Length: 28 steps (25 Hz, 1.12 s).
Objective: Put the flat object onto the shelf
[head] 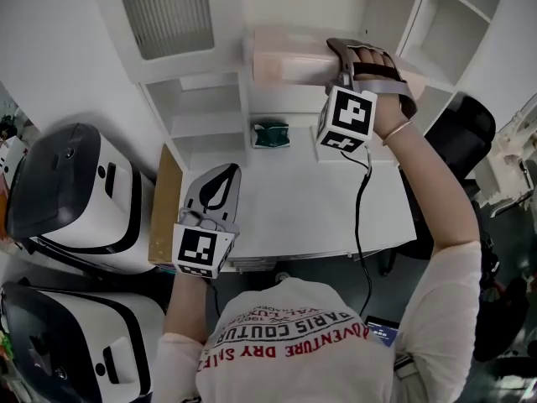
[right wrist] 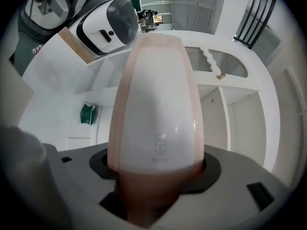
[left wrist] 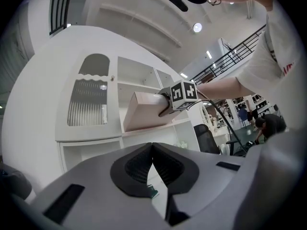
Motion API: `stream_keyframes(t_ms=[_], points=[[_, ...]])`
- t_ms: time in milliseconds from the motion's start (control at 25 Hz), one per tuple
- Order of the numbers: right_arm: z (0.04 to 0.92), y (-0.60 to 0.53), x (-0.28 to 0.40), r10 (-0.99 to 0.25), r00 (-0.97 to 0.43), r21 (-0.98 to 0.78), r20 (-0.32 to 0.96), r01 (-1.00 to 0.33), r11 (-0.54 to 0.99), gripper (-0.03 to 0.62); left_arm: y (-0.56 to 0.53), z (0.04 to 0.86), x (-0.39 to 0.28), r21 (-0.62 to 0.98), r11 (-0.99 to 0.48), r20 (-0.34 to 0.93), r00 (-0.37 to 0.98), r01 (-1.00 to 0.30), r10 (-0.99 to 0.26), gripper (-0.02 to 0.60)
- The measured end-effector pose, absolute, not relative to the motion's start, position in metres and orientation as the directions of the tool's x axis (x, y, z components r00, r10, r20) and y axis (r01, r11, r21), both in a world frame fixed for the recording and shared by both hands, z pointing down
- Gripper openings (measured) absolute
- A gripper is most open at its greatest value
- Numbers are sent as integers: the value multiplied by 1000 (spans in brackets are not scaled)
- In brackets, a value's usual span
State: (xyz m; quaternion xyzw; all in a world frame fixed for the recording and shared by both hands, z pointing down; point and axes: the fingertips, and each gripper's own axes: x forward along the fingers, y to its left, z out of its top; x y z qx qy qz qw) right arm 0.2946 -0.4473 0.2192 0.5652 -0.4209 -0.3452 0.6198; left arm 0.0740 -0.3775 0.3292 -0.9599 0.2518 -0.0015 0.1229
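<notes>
The flat object is a pale pink and white box. My right gripper is shut on one end of it and holds it level, up against the open middle compartment of the white shelf unit. In the right gripper view the box fills the space between the jaws and reaches away toward the cabinet. My left gripper hovers low over the white table, shut and empty. In the left gripper view its pads meet, and the box shows beyond them.
A small green packet lies on the table below the shelves. Two large white and black machines stand at the left, beside a cardboard strip. A black chair is at the right. A cable hangs from the right gripper.
</notes>
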Motion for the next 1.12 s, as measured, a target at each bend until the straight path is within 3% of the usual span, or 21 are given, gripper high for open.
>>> stream_keyframes(t_ms=[480,1120], points=[[244,-505,312,-912,387,990,136,-19,140,334,-421,333,109,-246,-830,-46,861,-501,-506,14],[272,-553,319,-897,322,953,301,-124,275,373,-459,349,126,-215,-811,-10,831,-545,-556,14]])
